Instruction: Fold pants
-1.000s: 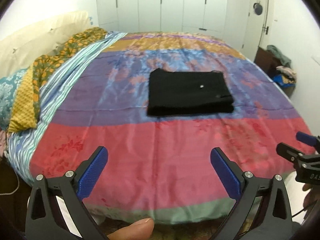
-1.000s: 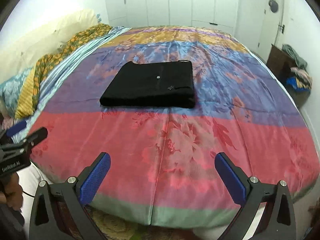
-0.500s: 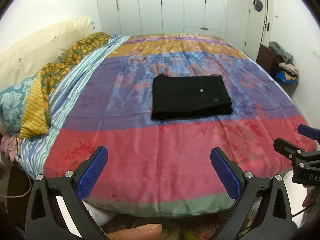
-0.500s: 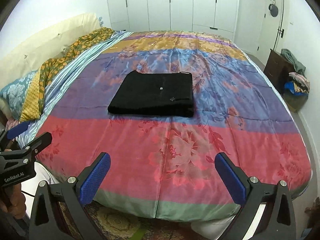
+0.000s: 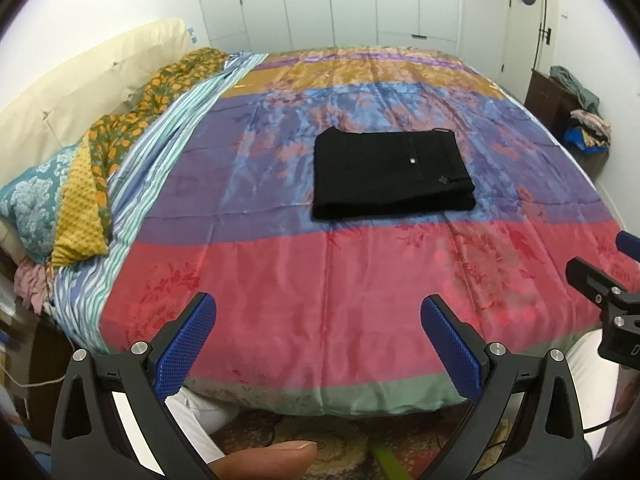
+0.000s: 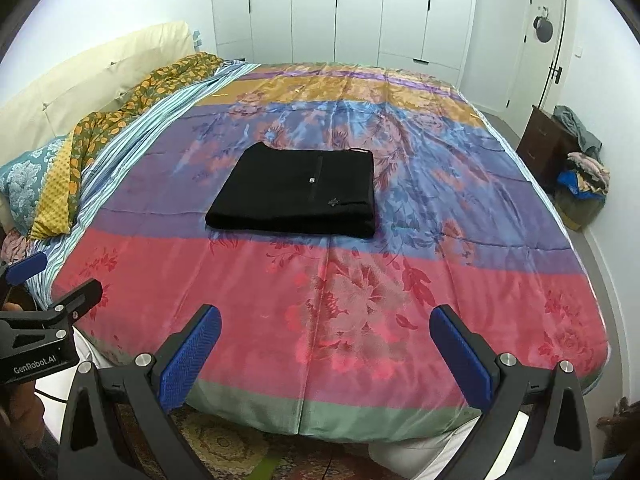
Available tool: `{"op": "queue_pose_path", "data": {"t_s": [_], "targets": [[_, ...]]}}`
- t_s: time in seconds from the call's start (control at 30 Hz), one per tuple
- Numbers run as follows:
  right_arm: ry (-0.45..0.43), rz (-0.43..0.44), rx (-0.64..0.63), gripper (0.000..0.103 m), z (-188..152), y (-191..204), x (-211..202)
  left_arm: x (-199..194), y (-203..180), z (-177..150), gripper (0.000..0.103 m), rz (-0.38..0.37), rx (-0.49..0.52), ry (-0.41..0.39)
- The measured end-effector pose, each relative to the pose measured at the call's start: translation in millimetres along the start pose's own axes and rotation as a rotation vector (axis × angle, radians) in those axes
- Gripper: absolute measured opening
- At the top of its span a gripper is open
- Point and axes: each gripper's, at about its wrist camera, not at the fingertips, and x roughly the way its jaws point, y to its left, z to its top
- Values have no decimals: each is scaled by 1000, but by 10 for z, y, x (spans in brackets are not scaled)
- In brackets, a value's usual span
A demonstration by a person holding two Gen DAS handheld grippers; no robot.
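- My left gripper (image 5: 318, 320) and right gripper (image 6: 326, 330): jaws spread wide, holding nothing.
- Left one reads "GenRobot.AI".
- Black pants (image 6: 298, 192) lie folded on the bed (image 6: 360, 300).

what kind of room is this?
A home bedroom, most likely: a large bed with pillows, white wardrobe doors behind it, and the folded black pants lying on the bedspread.
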Motion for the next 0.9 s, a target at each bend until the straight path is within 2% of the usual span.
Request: {"op": "queue_pose_path", "data": {"t_s": [0.17, 0.9], "targets": [[3, -4, -7, 103, 0, 18, -14, 9, 17, 9, 102, -27, -18, 21], [7, -42, -30, 103, 39, -2, -46, 4, -32, 27, 102, -29, -4, 20]]}}
